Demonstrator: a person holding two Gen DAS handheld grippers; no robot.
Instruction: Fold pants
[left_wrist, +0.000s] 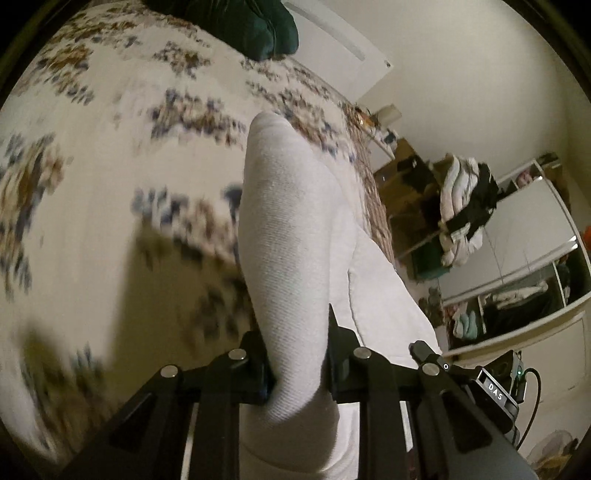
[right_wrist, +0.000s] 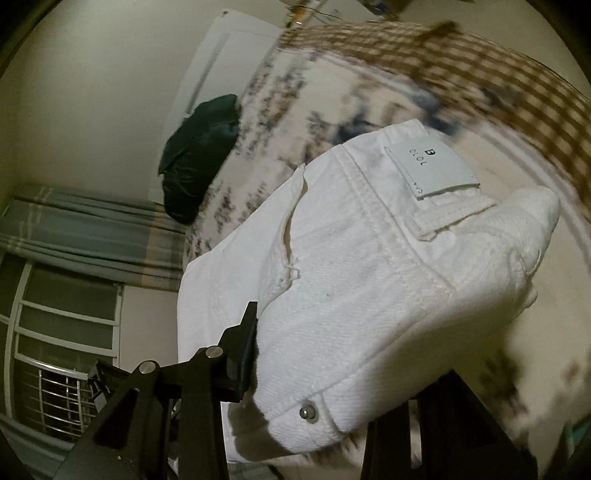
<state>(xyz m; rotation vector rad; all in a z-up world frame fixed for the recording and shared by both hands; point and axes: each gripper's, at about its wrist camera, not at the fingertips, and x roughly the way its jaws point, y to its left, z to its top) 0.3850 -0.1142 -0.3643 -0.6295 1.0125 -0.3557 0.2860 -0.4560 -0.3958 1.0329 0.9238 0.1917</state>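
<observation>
Your left hand-held gripper pinches a fold of the white pants and your right hand-held gripper clamps their waistband, both lifted above the floral bed.

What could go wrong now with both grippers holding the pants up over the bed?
The left gripper pinches only a narrow bunched fold of the pants, so the fabric might slip out. The right gripper holds the thick waistband by the button; that grip looks uneven, so the fold may land crooked on the bed.
</observation>
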